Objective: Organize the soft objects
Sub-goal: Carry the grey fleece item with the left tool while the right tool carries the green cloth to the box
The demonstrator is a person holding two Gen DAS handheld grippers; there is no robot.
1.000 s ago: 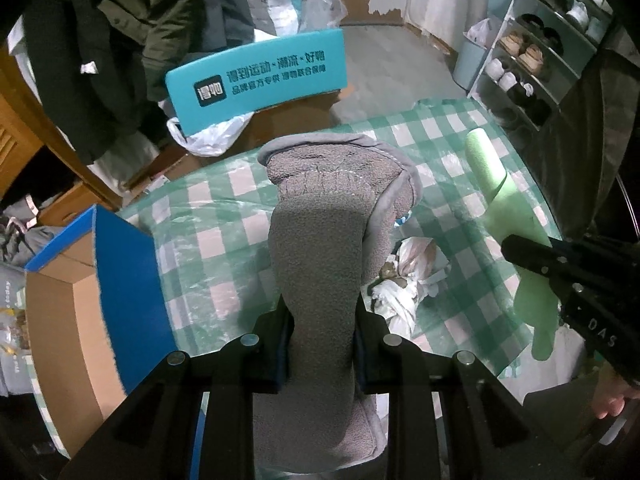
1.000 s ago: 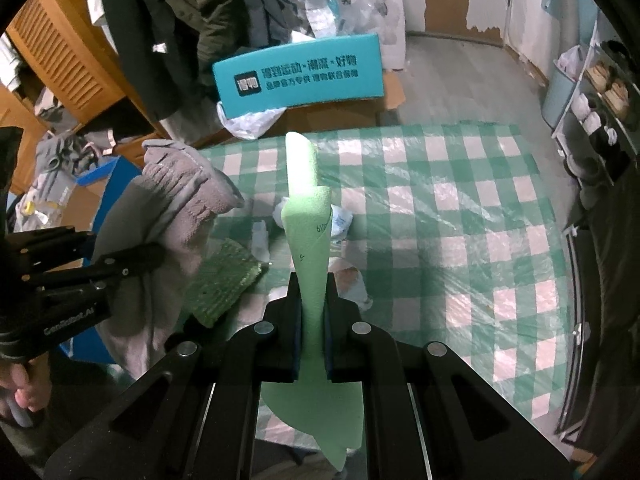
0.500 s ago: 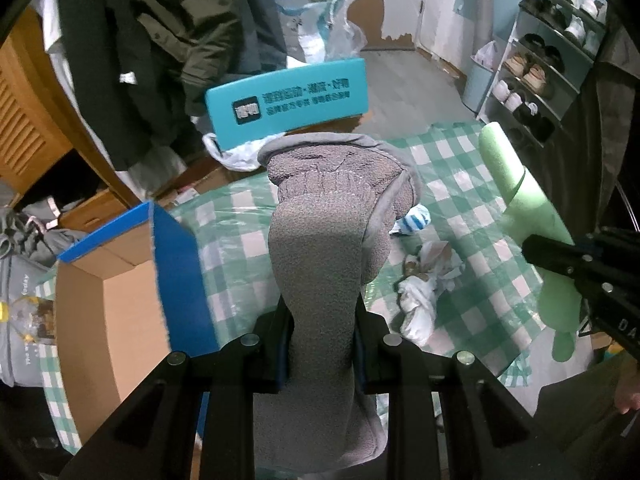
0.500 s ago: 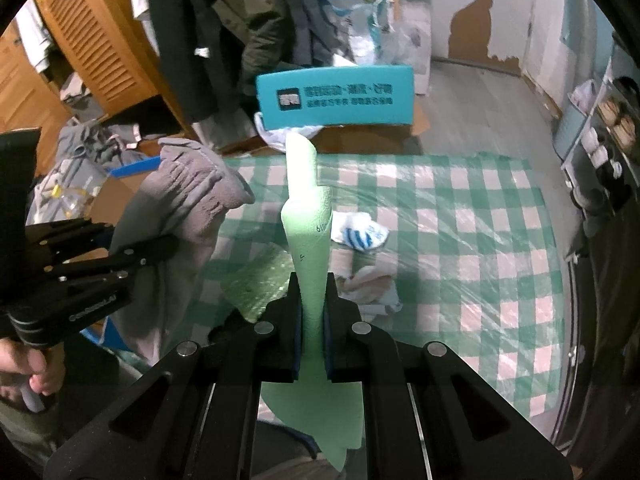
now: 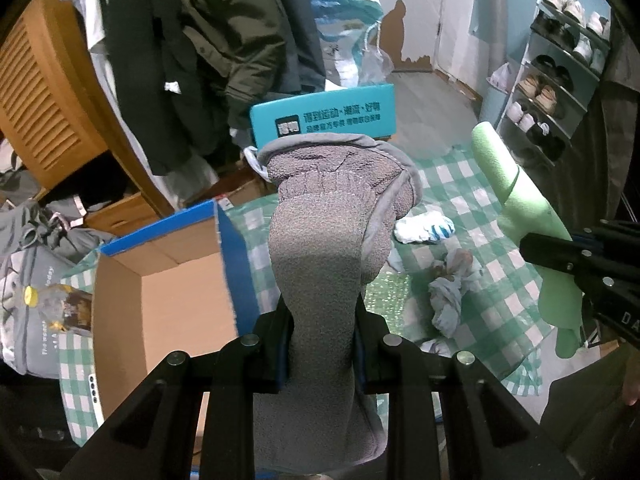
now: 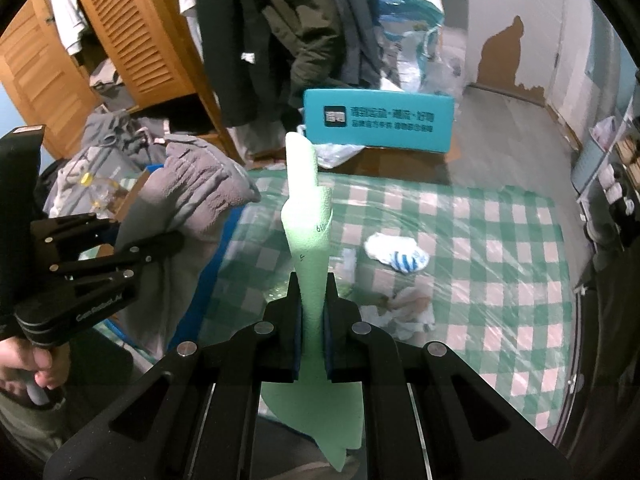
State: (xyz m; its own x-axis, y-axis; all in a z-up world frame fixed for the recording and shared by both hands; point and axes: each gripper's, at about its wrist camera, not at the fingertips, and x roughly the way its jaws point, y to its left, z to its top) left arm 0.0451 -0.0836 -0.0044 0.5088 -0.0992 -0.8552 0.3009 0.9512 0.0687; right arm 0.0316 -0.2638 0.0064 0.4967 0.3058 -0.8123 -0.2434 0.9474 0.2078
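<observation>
My left gripper [image 5: 320,312] is shut on a grey fleece glove [image 5: 328,216], held upright above the table beside an open blue cardboard box [image 5: 168,300]. My right gripper [image 6: 312,296] is shut on a rolled pale green foam sheet [image 6: 308,208], held upright over the checked table. The glove also shows in the right wrist view [image 6: 188,196], and the foam sheet shows in the left wrist view [image 5: 520,208]. A white and blue striped sock [image 6: 396,254] and a crumpled white cloth [image 6: 408,308] lie on the table.
The table has a green and white checked cloth [image 6: 500,260] under clear plastic. A green bubble-wrap piece [image 5: 388,292] lies near the box. A teal sign box [image 6: 380,122] stands at the far edge. Coats, a wooden wardrobe [image 6: 120,44] and a shoe rack [image 5: 560,80] surround the table.
Both grippers have risen and pulled back from the table with their loads. The blue box has come further into the left wrist view, now showing its open inside.
</observation>
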